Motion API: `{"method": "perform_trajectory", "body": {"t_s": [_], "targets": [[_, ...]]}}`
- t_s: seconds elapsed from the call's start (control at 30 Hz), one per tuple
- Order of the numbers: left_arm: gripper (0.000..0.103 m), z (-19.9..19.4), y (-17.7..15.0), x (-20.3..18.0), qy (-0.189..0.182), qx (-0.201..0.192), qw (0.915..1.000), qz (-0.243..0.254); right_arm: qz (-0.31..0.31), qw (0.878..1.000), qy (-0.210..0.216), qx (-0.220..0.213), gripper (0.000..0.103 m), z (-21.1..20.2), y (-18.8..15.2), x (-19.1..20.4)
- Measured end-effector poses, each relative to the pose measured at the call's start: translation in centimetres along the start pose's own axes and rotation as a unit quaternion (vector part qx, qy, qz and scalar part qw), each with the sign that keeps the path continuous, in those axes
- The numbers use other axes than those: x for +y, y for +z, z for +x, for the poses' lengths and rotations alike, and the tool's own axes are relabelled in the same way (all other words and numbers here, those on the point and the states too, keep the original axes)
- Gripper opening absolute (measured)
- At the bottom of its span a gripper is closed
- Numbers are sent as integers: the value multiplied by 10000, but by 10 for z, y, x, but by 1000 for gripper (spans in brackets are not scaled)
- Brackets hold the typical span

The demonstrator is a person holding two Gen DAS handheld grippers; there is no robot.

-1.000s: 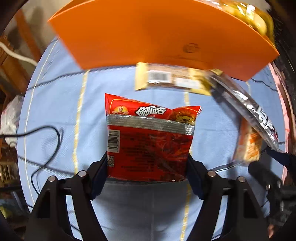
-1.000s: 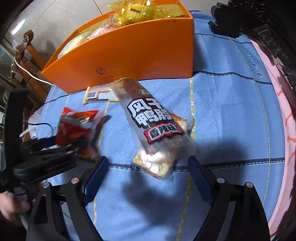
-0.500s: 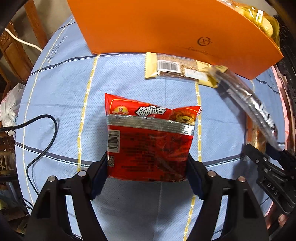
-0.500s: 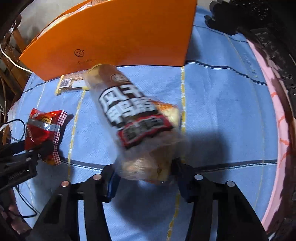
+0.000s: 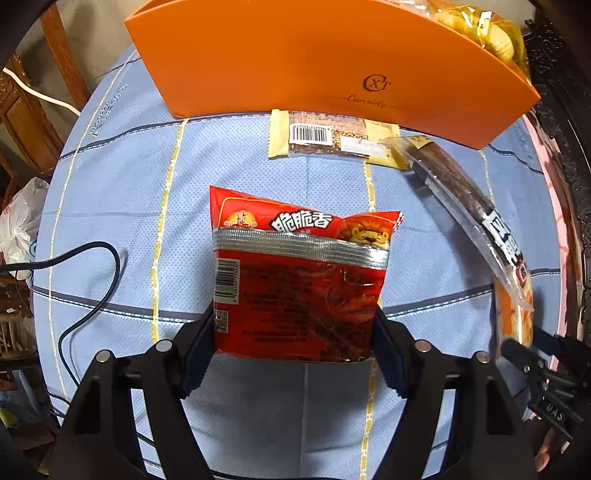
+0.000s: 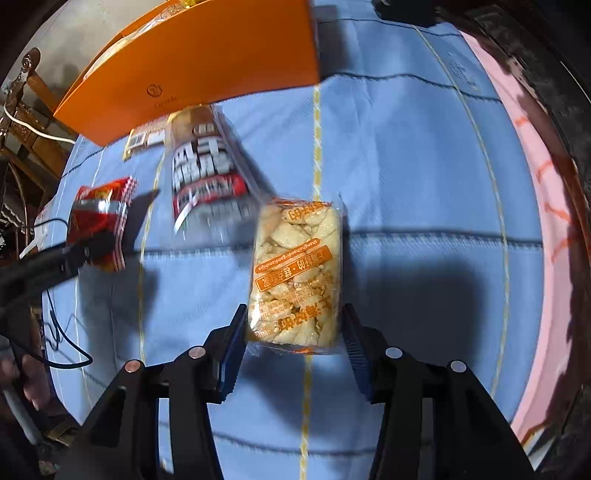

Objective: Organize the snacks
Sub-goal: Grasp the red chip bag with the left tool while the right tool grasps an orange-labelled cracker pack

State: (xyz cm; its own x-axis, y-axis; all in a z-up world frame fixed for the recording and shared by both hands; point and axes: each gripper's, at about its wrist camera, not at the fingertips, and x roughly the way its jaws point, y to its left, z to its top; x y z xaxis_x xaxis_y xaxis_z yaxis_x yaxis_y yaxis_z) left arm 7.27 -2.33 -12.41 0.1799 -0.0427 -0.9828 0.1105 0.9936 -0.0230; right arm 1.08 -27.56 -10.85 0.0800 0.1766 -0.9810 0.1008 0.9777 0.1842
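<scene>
Now both my tongs are loaded: left gripper [image 5: 295, 350] clamps the red snack packet [image 5: 299, 280], right gripper [image 6: 293, 347], jaws just closed, pinches the orange-printed cracker pack [image 6: 295, 277], both hanging before the orange box [image 5: 332, 62]. Next, I judge, each must lift over its wall and drop in.

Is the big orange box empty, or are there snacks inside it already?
Not empty. Shiny yellow-wrapped snacks poke above the rim at one end of the orange cardboard box. How full the rest is cannot be told; its wall hides the inside.
</scene>
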Motion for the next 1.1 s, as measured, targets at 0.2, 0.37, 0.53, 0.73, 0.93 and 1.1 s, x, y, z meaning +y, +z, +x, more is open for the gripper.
{"method": "perform_trajectory", "body": {"t_s": [0.2, 0.37, 0.53, 0.73, 0.93, 1.1], "targets": [[72, -23, 5, -12, -1, -142, 9999, 40, 103, 9996, -175, -220, 49, -23, -13, -15], [73, -39, 5, -17, -21, -225, 9997, 60, -12, 9982, 20, -600, 48, -52, -2, -13], [73, -28, 9, -21, -24, -265, 9996, 95, -588, 9964, -134, -598, 68, -51, 4, 7], [73, -17, 6, -21, -43, -109, 9999, 124, -1059, 9913, -754, -205, 77, 1, -3, 17], [73, -13, 6, -27, -45, -48, 9999, 150, -1159, 9902, -762, -176, 46, 24, 5, 16], [73, -12, 6, -28, -79, -23, 9998, 177, -1124, 9906, -733, -256, 45, 12, 4, 18]]}}
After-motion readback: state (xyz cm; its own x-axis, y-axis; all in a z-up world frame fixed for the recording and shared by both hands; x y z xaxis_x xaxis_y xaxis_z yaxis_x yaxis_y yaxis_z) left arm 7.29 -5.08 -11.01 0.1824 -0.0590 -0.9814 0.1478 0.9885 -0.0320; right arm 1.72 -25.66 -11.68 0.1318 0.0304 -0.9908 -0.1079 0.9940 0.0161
